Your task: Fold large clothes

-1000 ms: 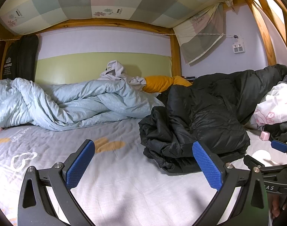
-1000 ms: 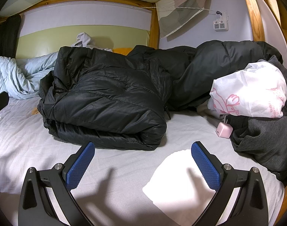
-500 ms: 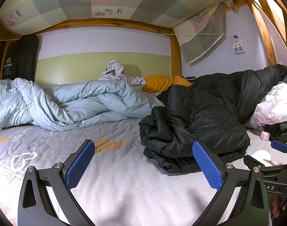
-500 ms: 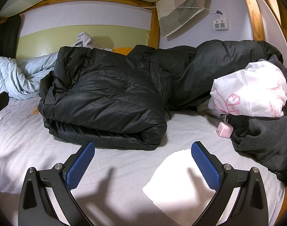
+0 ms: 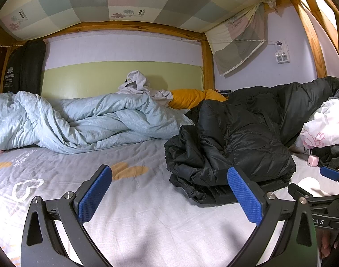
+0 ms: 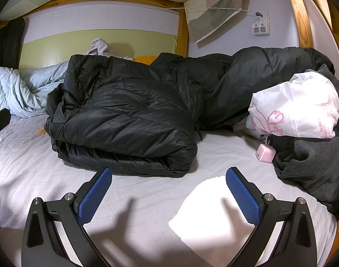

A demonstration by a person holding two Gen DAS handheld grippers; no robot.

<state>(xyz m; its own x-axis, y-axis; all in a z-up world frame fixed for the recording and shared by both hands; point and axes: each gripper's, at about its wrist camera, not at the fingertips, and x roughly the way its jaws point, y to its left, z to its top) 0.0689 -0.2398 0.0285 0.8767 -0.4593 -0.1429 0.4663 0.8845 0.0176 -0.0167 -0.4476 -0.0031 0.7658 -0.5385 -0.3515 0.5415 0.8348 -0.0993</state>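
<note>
Hovering low over the pale grey bedsheet (image 6: 24,166), the right gripper (image 6: 169,194) had its two blue-padded fingers spread wide with nothing between them. Just ahead of its pads lay the black quilted puffer jacket (image 6: 129,120), folded into a thick bundle resting on the sheet, its layered edge facing the gripper. A bright patch of light (image 6: 209,218) fell on the sheet beneath the right-hand pad. To the right of the jacket sat a small pink cube-shaped charger (image 6: 265,153), close to a rumpled dark grey garment (image 6: 311,169), with a white plastic bag printed in pink (image 6: 296,109) resting above it. Behind the folded jacket a second dark padded coat (image 6: 258,75) was heaped against the lilac wall, where a white power socket (image 6: 261,29) hung.

The left gripper (image 5: 170,192) was likewise splayed open and empty above the sheet, which here showed orange heart prints (image 5: 127,170) and a white outlined heart. The folded jacket (image 5: 231,146) sat just beyond its right pad, touching neither finger. Farther off to the left a crumpled light blue duvet (image 5: 80,122) stretched across the bed, with a white crumpled garment (image 5: 138,86) and a mustard-yellow pillow (image 5: 191,98) behind it against the green headboard panel (image 5: 91,77). Part of the right gripper (image 5: 329,173) showed at the right edge of the left view.
</note>
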